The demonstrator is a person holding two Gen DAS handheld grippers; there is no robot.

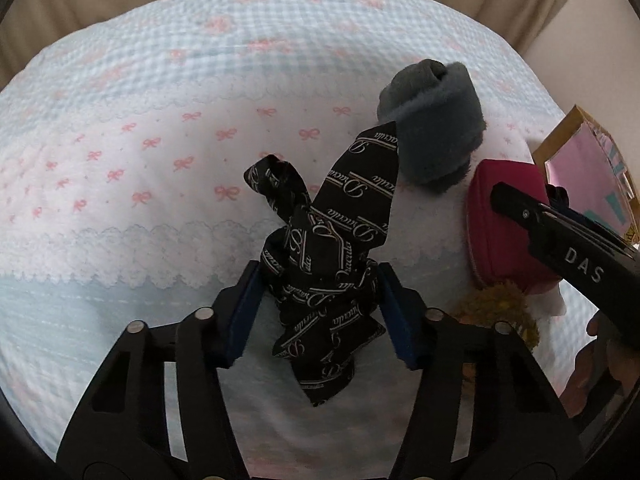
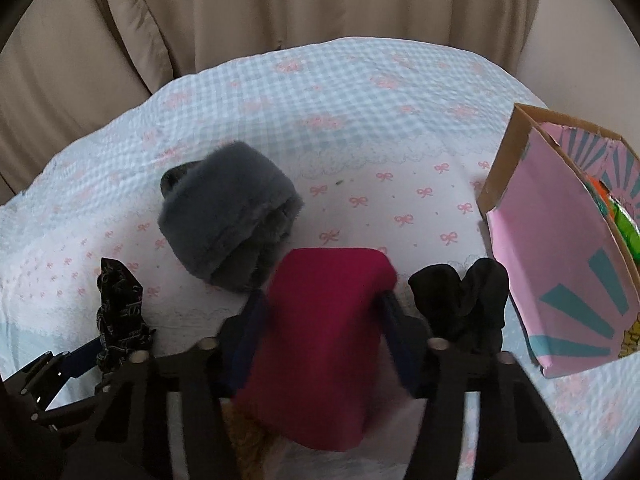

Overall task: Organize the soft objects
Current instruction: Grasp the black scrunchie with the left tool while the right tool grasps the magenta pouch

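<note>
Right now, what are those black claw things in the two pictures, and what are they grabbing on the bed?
They are tools a person holds, one per hand, each with a camera looking along its two fingers. The left camera shows the left hand-held gripper squeezing a black scarf with white writing. The right camera shows the right hand-held gripper squeezing a red pouch. On the bow-patterned blanket also lie a rolled grey fuzzy cloth, a black fabric piece and a pink cardboard box.

2 wrist views angle down, close — sharing grey roll (image 1: 432, 128) (centre).
</note>
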